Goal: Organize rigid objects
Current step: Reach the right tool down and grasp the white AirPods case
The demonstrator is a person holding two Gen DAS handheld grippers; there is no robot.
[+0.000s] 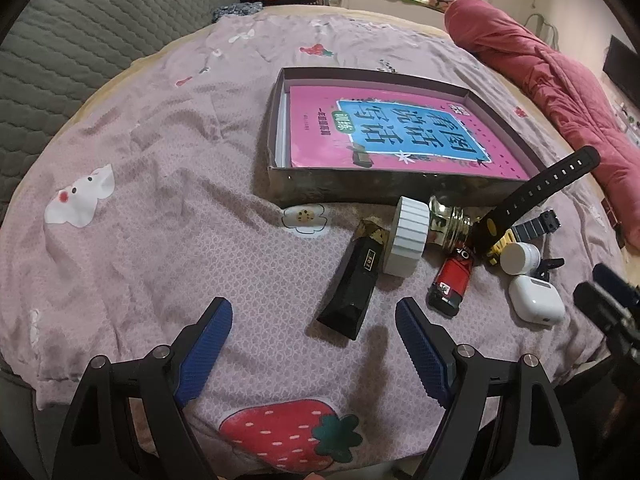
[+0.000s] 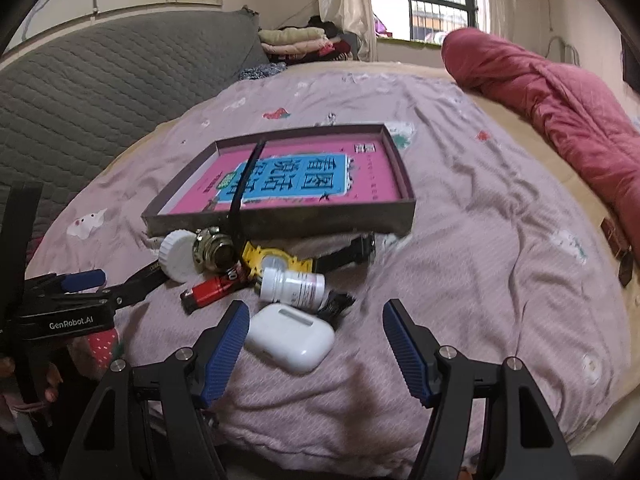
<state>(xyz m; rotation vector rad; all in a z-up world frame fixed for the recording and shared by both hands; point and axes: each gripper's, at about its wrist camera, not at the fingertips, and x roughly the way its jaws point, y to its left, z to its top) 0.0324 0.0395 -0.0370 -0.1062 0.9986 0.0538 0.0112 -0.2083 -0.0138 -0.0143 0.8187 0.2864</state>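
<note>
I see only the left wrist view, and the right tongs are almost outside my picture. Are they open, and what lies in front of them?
Observer: The right tongs are open. The white earbud case lies between the fingers, close to the left one, not gripped.
Operator: The small white bottle shows me only its round end. Does it stand upright?
Observer: No. The white bottle lies on its side, cap toward the left, its label with pink print facing up.
Operator: And the watch behind it?
Observer: The yellow watch lies face up, and the bottle hides part of the dial.
</note>
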